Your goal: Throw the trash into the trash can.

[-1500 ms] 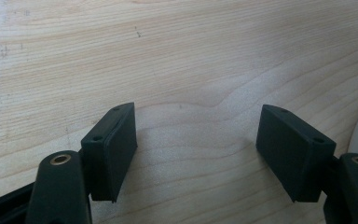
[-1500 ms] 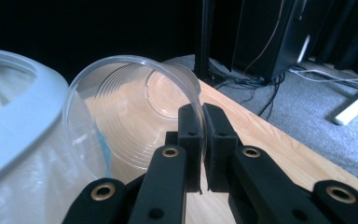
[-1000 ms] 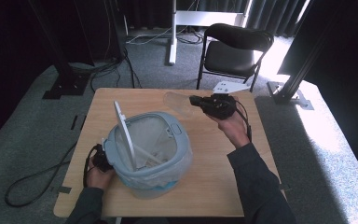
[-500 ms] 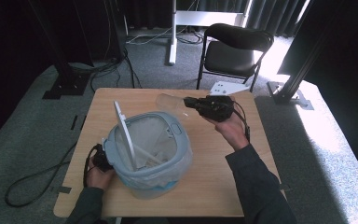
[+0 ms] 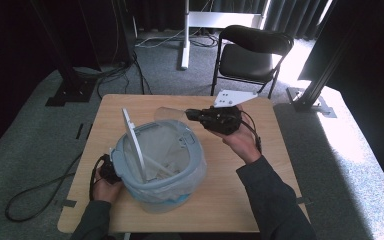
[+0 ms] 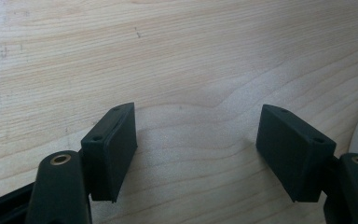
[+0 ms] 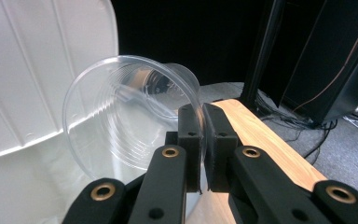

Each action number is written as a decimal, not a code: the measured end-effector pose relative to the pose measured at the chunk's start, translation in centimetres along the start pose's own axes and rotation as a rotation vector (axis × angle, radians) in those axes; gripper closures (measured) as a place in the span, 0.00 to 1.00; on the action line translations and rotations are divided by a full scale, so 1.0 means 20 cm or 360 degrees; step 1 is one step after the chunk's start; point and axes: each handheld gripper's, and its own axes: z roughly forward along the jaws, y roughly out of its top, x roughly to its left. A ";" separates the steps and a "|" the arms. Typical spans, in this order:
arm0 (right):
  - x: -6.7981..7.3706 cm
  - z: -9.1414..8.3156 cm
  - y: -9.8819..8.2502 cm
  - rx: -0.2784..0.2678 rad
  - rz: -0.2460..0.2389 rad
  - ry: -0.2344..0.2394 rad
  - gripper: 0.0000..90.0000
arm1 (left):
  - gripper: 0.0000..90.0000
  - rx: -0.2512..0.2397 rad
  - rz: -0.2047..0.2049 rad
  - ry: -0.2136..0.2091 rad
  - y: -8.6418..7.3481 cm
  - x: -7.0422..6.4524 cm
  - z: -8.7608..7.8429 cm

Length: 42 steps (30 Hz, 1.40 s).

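right gripper pinching clear cup rim, above bin edge

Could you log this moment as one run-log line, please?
right gripper: shut on clear cup | left gripper: open | bin: lid up

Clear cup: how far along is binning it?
Done: the right tool has the clear plastic cup pinched by its rim, and the bin has its lid up. In hand: carrying the cup near the bin's far rim. Left: release it inside. The left tool rests open on the table.

One clear plastic cup, one lined bin (lid up), one table, one chair
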 end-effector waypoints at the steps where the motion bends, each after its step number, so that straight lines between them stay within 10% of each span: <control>1: 0.01 0.00 0.00 0.0000 -0.0005 0.0005 0.96 | 0.32 0.0001 -0.0003 -0.0001 0.00 0.00 0.00; 30: 0.08 0.07 0.03 0.0036 -0.0072 0.0107 0.96 | 0.32 -0.0001 -0.0003 -0.0002 0.00 0.00 0.00; 34: 0.10 0.08 0.03 0.0057 -0.0114 0.0167 0.78 | 0.32 -0.0001 0.0000 -0.0001 0.00 0.00 0.00; 42: 0.11 0.07 0.05 0.0045 -0.0126 0.0173 0.77 | 0.32 -0.0002 -0.0001 0.0000 0.00 0.00 0.00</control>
